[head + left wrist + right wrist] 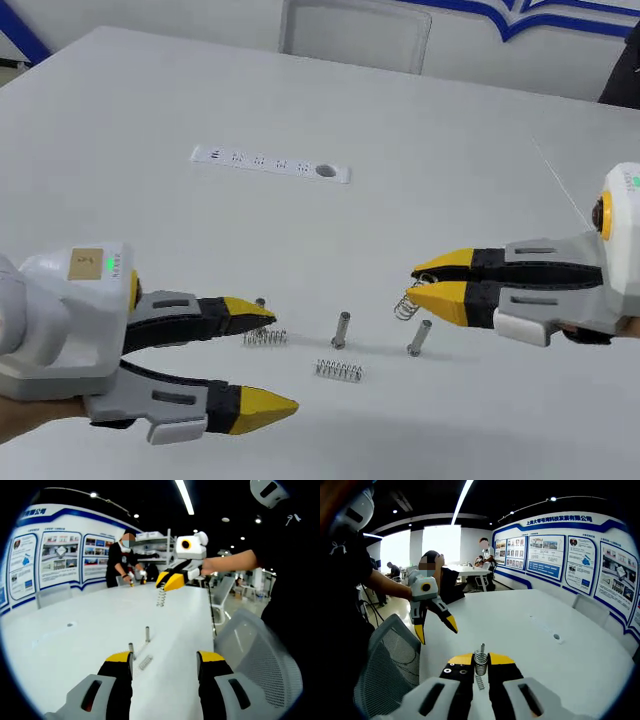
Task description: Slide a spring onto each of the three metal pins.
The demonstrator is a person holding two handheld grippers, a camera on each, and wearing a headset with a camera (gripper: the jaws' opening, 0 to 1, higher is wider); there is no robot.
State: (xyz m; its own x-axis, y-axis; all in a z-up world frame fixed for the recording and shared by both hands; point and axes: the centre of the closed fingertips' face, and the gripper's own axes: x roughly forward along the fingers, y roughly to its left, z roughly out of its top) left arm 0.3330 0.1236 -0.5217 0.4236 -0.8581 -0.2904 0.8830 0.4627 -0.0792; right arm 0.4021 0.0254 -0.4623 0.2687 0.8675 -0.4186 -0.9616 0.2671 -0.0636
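Since the spring (405, 304) looks light, bendy and apt to flick away, your right gripper (425, 283) clenches its upper coils right of centre, above a pin (418, 338); your left gripper (284, 360) gapes, lower left.

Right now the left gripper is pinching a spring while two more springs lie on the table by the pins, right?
No: the right gripper pinches the spring, as the right gripper view shows; the left gripper is open. Two more springs do lie on the table by the pins.
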